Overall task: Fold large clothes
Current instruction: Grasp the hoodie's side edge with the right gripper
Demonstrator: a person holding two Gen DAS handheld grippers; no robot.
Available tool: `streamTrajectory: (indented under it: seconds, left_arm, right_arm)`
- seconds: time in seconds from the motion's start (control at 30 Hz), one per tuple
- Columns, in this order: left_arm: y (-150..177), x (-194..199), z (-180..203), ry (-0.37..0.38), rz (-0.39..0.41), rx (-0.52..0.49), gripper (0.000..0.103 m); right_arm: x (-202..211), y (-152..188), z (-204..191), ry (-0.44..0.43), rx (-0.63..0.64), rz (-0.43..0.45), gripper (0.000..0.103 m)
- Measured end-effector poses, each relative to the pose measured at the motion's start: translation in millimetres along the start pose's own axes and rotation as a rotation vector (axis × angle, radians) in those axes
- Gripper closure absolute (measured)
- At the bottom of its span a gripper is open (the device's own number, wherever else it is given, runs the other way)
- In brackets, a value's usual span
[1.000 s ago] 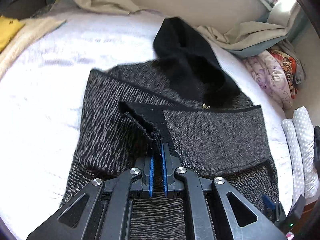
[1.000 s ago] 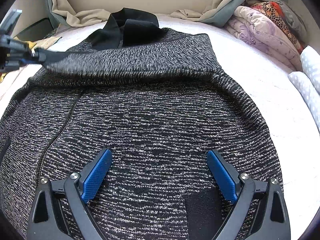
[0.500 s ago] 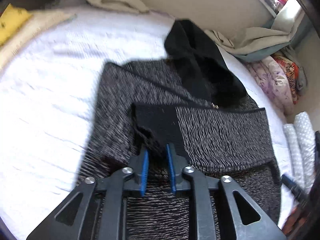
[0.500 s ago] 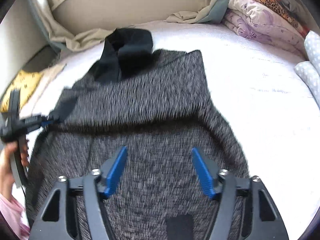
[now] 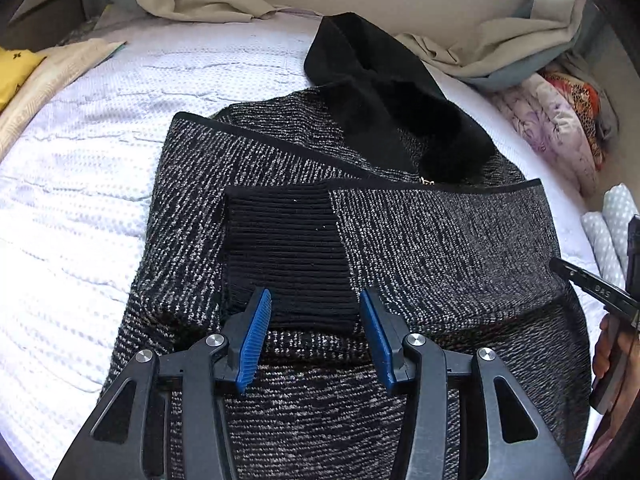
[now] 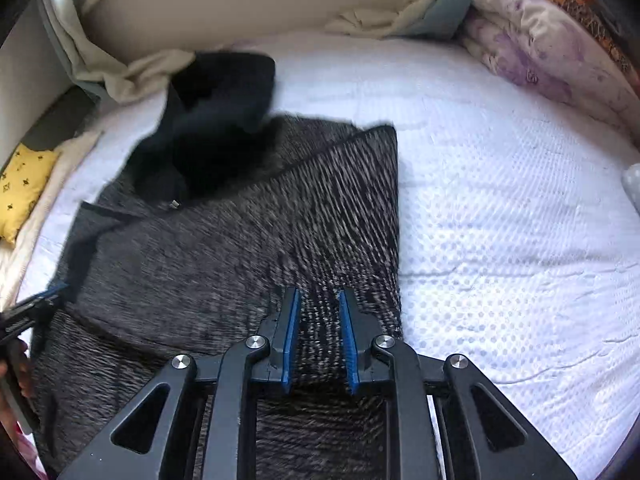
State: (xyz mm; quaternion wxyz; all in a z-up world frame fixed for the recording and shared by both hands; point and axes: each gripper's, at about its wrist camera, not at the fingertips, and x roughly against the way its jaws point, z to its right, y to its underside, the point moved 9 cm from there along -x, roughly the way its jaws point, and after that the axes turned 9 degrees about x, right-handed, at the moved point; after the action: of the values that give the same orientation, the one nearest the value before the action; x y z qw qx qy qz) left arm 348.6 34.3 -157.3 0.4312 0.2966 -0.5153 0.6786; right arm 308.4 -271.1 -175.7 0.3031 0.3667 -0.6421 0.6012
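I see a bed [image 5: 80,208] with a white dotted cover. The grey-black knitted jacket [image 5: 420,248] lies flat on it, directly ahead of my left gripper [image 5: 316,316]. A yellow cushion [image 6: 24,188] lies far left of my right gripper [image 6: 318,316], folded blankets [image 6: 540,48] far right.

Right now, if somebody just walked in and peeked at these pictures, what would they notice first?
Most likely the big speckled black-and-grey knitted coat spread over the white bedspread, with its black ribbed cuff folded across the middle. Next, its fluffy black hood at the far end near the headboard. Then the blue pads of the left hand-held gripper, open just above the cuff.
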Motion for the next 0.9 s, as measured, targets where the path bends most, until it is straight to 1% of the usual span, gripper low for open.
streamTrajectory:
  seconds: [0.03,0.13,0.27,0.4,0.47,0.53,0.6,0.67,0.77,0.8,0.9]
  left_arm:
    - [-1,-1,0,-0.002,0.001,-0.003,0.051]
    - [1,-6,-3,0.005,0.007,0.003,0.051]
    - [3,-7,-5,0.024,0.035,0.023,0.051]
    - [3,-4,1,0.022,0.045,0.008,0.043]
    - [4,0,6,0.004,0.051,-0.002,0.041]
    - [5,7,9,-0.012,0.061,-0.012,0.038]
    - [7,13,11,-0.023,0.069,-0.017,0.033]
    - [10,15,9,-0.027,0.067,-0.010,0.032]
    - [14,8,2,-0.028,0.041,0.013,0.031]
    - [15,4,0,-0.027,0.032,0.021,0.031]
    - [16,-1,-4,-0.018,0.029,0.040,0.029]
  right_arm:
    - [-4,2,1,0.001,-0.005,-0.008,0.093]
    - [-13,5,2,0.019,0.016,-0.011,0.093]
    - [-19,8,1,0.044,0.033,0.016,0.094]
    - [-18,8,3,0.053,0.039,0.026,0.094]
    - [-13,8,4,0.039,0.025,0.020,0.094]
    - [-7,5,2,0.042,0.026,0.018,0.094]
    - [6,0,-4,0.058,0.054,0.048,0.094]
    - [12,-3,-11,0.043,0.057,0.069,0.094]
    - [17,-6,-23,-0.014,0.050,0.088,0.094]
    - [14,-5,-27,-0.030,0.059,0.081,0.094]
    - [-2,4,-29,-0.027,0.074,0.034,0.094]
